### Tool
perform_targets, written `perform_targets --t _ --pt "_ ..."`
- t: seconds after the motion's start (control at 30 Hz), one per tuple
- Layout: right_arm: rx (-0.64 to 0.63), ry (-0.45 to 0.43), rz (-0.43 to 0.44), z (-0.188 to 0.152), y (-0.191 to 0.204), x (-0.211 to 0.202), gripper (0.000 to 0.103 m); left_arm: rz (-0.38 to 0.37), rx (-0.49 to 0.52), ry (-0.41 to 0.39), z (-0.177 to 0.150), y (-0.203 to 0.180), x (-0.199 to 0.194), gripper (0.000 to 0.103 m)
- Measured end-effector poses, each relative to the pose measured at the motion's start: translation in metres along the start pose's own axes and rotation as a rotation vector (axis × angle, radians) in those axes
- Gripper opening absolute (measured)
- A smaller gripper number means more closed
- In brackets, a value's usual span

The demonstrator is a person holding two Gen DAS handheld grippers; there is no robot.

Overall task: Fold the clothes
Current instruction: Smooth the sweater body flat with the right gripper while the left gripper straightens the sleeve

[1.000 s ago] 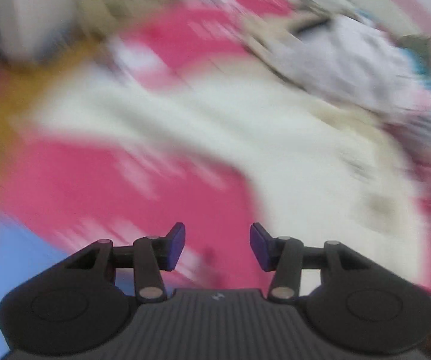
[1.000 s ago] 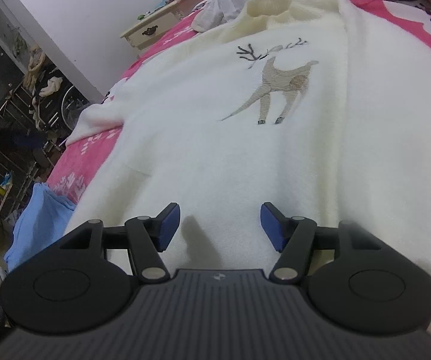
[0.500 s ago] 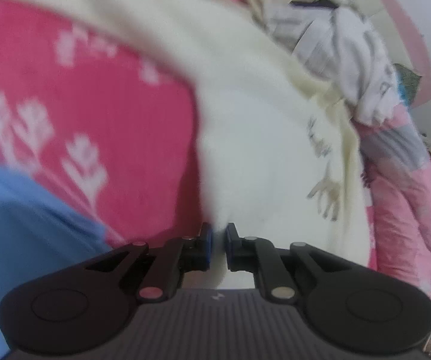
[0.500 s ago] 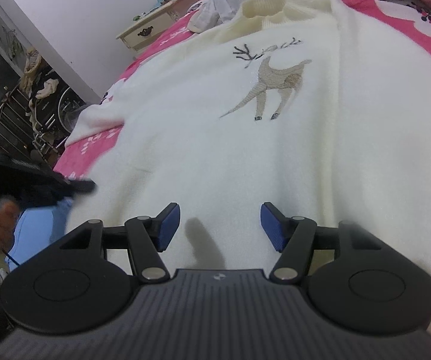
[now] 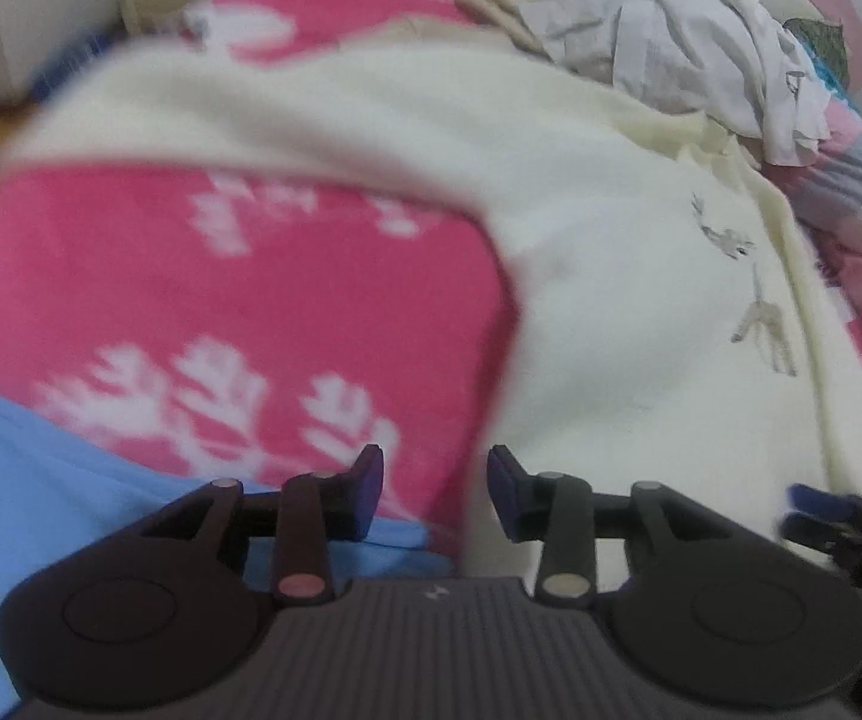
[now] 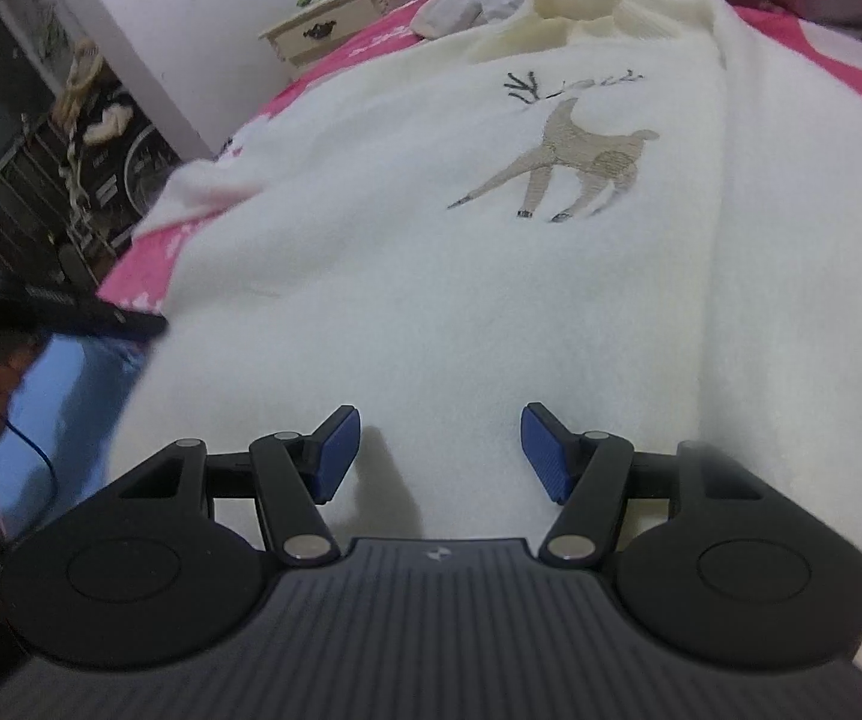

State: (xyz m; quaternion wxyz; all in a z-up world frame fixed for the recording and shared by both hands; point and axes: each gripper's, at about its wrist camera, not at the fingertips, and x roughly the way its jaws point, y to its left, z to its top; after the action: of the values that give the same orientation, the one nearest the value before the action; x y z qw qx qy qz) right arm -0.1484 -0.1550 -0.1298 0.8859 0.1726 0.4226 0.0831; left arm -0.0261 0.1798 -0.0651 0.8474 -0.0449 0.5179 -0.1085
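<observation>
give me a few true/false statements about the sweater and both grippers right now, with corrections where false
1. The cream sweater lies spread on the pink bedspread. True.
2. The left gripper is clamped on the sweater's hem. False: its jaws stand apart with nothing between them.
3. The right gripper is open over the sweater. True.
4. The deer design is hidden under a fold. False: it faces up in plain view.
5. A blue cloth lies beside the sweater's lower edge. True.
6. The white garment pile sits on top of the deer. False: it lies beyond the sweater's collar end.
</observation>
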Motion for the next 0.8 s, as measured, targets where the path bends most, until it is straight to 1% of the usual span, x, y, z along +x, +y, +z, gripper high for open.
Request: perform_targets --t 0.07,0.1,0.13,0.17,0.23,0.3,0.33,0.4,0.43,0.47,0.53,0.57,0.67,0.7,0.73,0.77,0.8 --pt "-0.008 0.027 -0.017 -0.003 0.002 -0.006 0.062 0.062 0.064 -0.069 0.0 -0.011 -0.017 0.039" --pt "0.0 0.045 -0.019 -0.003 0.002 -0.011 0.063 0.072 0.091 -0.1 -0.001 -0.017 -0.025 0.04" --pt "0.02 0.053 -0.022 -0.003 0.0 -0.02 0.063 0.065 0.111 -0.124 -0.001 -0.024 -0.03 0.04" --pt "0.049 0.049 -0.027 -0.002 -0.004 -0.033 0.063 0.044 0.128 -0.142 -0.001 -0.032 -0.034 0.041" --pt "0.107 0.024 -0.047 0.0 -0.014 -0.061 0.065 -0.025 0.163 -0.158 -0.002 -0.052 -0.033 0.044" --pt "0.164 -0.044 -0.127 0.001 -0.032 -0.099 0.069 -0.11 0.194 -0.158 -0.003 -0.077 -0.024 0.045" --pt "0.198 -0.06 -0.177 0.002 -0.042 -0.116 0.071 -0.158 0.209 -0.148 -0.004 -0.089 -0.016 0.045" --pt "0.253 -0.046 -0.221 0.001 -0.059 -0.134 0.071 -0.233 0.227 -0.119 -0.009 -0.116 0.001 0.045" --pt "0.264 -0.022 -0.234 -0.001 -0.064 -0.138 0.071 -0.268 0.235 -0.104 -0.011 -0.129 0.009 0.045" --pt "0.247 0.015 -0.248 -0.004 -0.063 -0.138 0.071 -0.304 0.245 -0.09 -0.014 -0.141 0.017 0.045" --pt "0.184 0.104 -0.272 -0.01 -0.052 -0.13 0.071 -0.372 0.267 -0.072 -0.022 -0.163 0.03 0.045" --pt "0.164 0.158 -0.278 -0.015 -0.047 -0.123 0.071 -0.397 0.281 -0.065 -0.026 -0.173 0.035 0.045" --pt "0.142 0.302 -0.28 -0.035 -0.04 -0.104 0.071 -0.439 0.335 -0.058 -0.039 -0.194 0.047 0.045" --pt "0.134 0.334 -0.297 -0.042 -0.041 -0.099 0.069 -0.454 0.348 -0.053 -0.043 -0.2 0.051 0.045" --pt "0.137 0.351 -0.298 -0.046 -0.044 -0.097 0.058 -0.466 0.357 -0.047 -0.047 -0.205 0.053 0.045" --pt "0.154 0.353 -0.279 -0.047 -0.047 -0.097 0.048 -0.476 0.366 -0.041 -0.049 -0.208 0.056 0.045" --pt "0.178 0.349 -0.255 -0.045 -0.051 -0.1 0.027 -0.483 0.379 -0.032 -0.052 -0.211 0.058 0.044"
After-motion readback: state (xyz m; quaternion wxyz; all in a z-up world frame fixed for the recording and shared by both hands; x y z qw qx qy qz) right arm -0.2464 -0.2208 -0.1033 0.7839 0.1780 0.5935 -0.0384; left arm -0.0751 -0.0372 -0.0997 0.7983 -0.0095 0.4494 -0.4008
